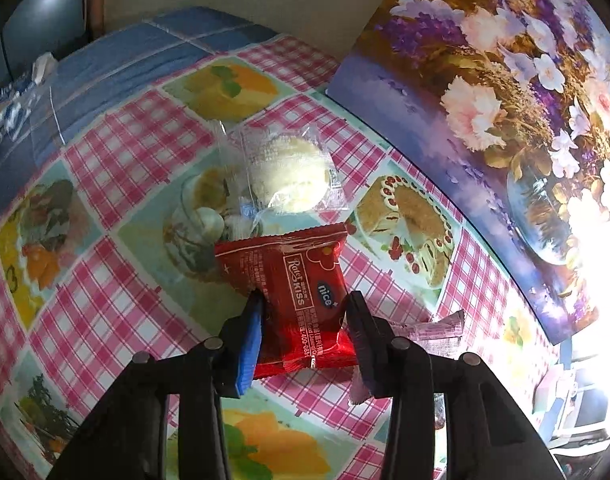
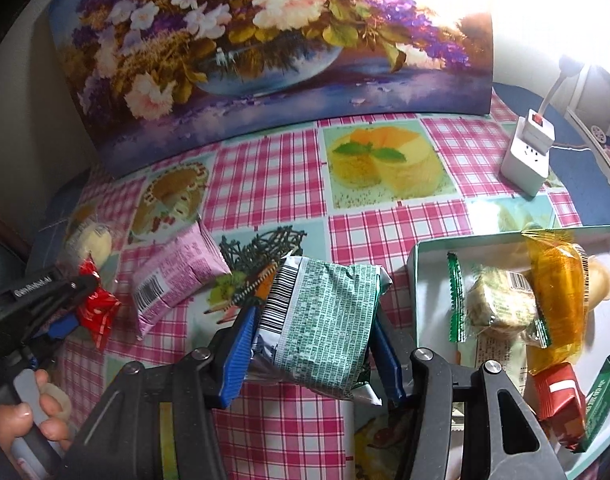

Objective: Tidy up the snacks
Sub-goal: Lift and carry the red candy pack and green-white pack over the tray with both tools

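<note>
The left gripper [image 1: 305, 300] pinched a red snack packet [image 1: 295, 284] between its two fingers, both pads pressed to the packet's sides, above a table covered in a pink-checked cloth [image 1: 117, 152] printed with cakes and fruit. The right gripper [image 2: 311, 316] clamped a green-and-white printed packet [image 2: 321, 320] the same way, its blue pads [image 2: 237, 356] squeezing the wrapper inward. To the right of that packet stood an open white box [image 2: 415, 264] with a pale green rim, already holding a green-ended bar [image 2: 497, 308], an orange-wrapped cake [image 2: 557, 288], a red packet [image 2: 557, 400] and a green packet [image 2: 601, 404]; its near-left corner lay just beside the right gripper's outer finger. On the cloth to the left lay a pink packet [image 2: 177, 276], with bare checked cloth between it and the green-and-white one. Beyond the left gripper sat a clear-wrapped pale round cake [image 1: 289, 176], overlapping a few small wrapped sweets [image 1: 213, 220], and a pink wrapper's [image 1: 441, 328] end showed just behind its right finger. A large flower painting [image 2: 265, 40] stood propped along the table's far edge, closing off that side. A white power adapter [image 2: 525, 156] sat near the far right corner, under glaring light. A hand [image 2: 29, 412] gripped the left tool's handle at the lower left of the right wrist view.
</note>
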### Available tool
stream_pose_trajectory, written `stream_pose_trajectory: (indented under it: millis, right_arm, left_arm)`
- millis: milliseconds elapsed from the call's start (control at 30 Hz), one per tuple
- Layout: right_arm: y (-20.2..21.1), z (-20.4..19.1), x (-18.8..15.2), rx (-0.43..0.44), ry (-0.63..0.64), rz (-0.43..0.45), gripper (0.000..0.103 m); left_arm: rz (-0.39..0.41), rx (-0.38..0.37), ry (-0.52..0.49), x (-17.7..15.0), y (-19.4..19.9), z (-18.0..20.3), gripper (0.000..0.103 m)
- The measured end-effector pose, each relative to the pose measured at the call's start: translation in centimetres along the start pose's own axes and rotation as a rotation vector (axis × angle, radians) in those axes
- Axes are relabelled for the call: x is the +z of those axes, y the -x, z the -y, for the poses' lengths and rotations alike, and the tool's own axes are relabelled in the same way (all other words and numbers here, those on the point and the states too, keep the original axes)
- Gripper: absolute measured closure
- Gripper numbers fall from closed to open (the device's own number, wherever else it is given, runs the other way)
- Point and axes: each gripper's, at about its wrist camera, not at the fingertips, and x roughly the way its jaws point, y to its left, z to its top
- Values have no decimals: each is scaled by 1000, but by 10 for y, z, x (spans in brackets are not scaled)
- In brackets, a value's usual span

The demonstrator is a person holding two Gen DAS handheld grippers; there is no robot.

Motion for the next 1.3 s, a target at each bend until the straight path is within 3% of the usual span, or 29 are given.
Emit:
stream_pose_trajectory:
  millis: [267,400,533,733,867,1300]
  right_arm:
    - [-10,2,-3,1,-13,-40,46]
    - [-10,2,-3,1,-11,-41,46]
    - [-12,2,-3,1,-16,-47,46]
    - [-16,3,-4,1,-15,-55,46]
    - [-15,3,-4,2,-12,-56,46]
    - [8,5,5,18,-23,-4,46]
  left_arm:
    - [-11,-11,3,0,-5,-5,59]
    - [-14,-3,2,0,-8,-7,52]
    - [-64,11,3,-5,-26,-9,50]
    - [-45,29,-17,-6,-26,-5,50]
    - [-56,-3,-2,-6,-25,-9,51]
    - [44,-86,-17,5,20,3,51]
